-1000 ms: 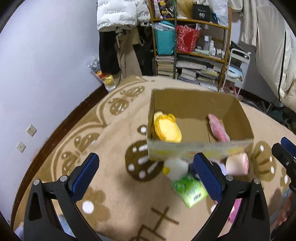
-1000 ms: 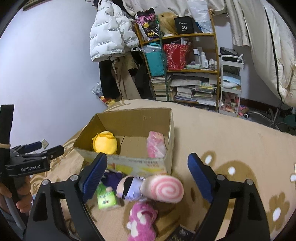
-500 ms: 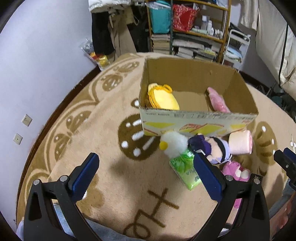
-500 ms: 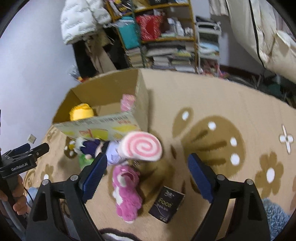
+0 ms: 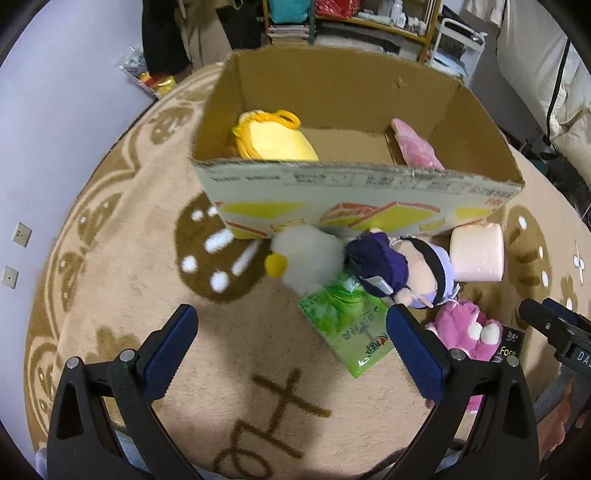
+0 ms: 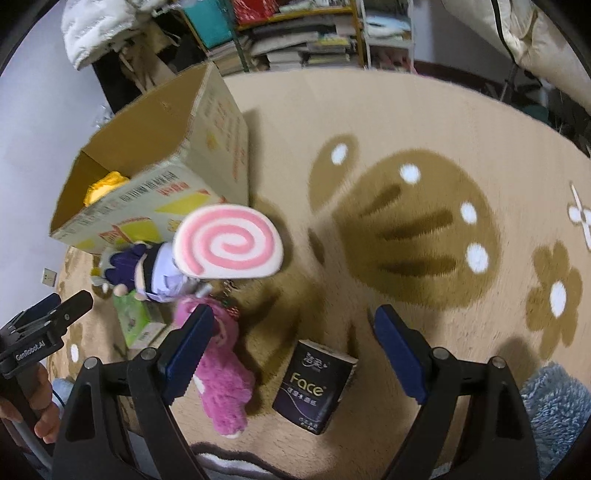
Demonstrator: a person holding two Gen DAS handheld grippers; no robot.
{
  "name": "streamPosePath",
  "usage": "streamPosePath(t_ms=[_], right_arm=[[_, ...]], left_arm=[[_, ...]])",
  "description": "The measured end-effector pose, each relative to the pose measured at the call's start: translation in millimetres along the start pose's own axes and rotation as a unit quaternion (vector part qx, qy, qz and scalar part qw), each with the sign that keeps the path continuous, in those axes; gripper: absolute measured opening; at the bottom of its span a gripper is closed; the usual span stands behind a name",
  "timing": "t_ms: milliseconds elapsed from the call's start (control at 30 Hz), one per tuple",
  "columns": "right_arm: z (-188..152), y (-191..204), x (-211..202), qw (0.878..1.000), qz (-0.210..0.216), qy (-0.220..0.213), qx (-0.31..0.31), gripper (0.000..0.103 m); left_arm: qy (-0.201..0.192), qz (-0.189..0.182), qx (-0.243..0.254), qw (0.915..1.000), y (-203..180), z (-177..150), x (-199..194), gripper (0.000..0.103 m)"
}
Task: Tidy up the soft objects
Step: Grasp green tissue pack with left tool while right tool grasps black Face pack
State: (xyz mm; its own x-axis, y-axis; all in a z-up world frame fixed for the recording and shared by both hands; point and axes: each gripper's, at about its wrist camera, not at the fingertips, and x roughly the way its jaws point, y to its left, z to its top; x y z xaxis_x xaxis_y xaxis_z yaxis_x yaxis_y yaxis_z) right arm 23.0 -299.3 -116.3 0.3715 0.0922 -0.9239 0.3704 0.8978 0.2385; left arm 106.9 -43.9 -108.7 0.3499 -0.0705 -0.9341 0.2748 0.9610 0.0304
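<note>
A cardboard box (image 5: 354, 195) stands on the carpet with a yellow plush (image 5: 273, 140) and a pink soft item (image 5: 415, 147) inside. In front of it lie a white fluffy plush (image 5: 306, 258), a purple-clad doll (image 5: 402, 271), a pink swirl roll cushion (image 6: 229, 242), a pink bear plush (image 6: 221, 380), a green tissue pack (image 5: 351, 325) and a dark tissue pack (image 6: 314, 384). My left gripper (image 5: 291, 350) is open and empty above the carpet, near the green pack. My right gripper (image 6: 295, 347) is open and empty above the dark pack.
A beige patterned carpet (image 6: 406, 221) covers the floor. A bookshelf (image 6: 295, 33) and hanging clothes (image 6: 110, 33) stand behind the box. A blue fluffy item (image 6: 554, 398) lies at the right edge. The wall (image 5: 55, 92) is on the left.
Both grippers have tilted down and moved closer to the toys on the carpet. The box and toys look larger. Both stay open and empty.
</note>
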Motion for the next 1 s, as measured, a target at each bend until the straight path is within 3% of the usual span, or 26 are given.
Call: streamPosePath(t_ms=[333, 433, 733, 867, 1000], right_arm=[[-3.9, -11.9, 36.1, 0.996, -0.038, 0.079, 0.021, 0.086], [-5.5, -13.3, 43.6, 0.995, -0.037, 0.093, 0.023, 0.078], [-17.7, -19.7, 56.8, 0.99, -0.042, 0.13, 0.025, 0.077], [-23.5, -17.1, 63.1, 0.988, -0.063, 0.139, 0.019, 0.059], [-31.2, -11.3, 62.8, 0.989, -0.06, 0.137, 0.019, 0.056]], left_arm=[[0.03, 0.009, 0.027, 0.9992, -16.6, 3.7, 31.5, 0.101], [0.041, 0.012, 0.028, 0.9987, -19.0, 5.2, 40.7, 0.101], [0.062, -0.017, 0.007, 0.9979, -14.4, 11.6, 56.3, 0.101], [0.064, -0.026, 0.011, 0.9976, -18.1, 12.9, 59.2, 0.098], [0.067, -0.036, 0.011, 0.997, -26.1, 13.8, 57.9, 0.091]])
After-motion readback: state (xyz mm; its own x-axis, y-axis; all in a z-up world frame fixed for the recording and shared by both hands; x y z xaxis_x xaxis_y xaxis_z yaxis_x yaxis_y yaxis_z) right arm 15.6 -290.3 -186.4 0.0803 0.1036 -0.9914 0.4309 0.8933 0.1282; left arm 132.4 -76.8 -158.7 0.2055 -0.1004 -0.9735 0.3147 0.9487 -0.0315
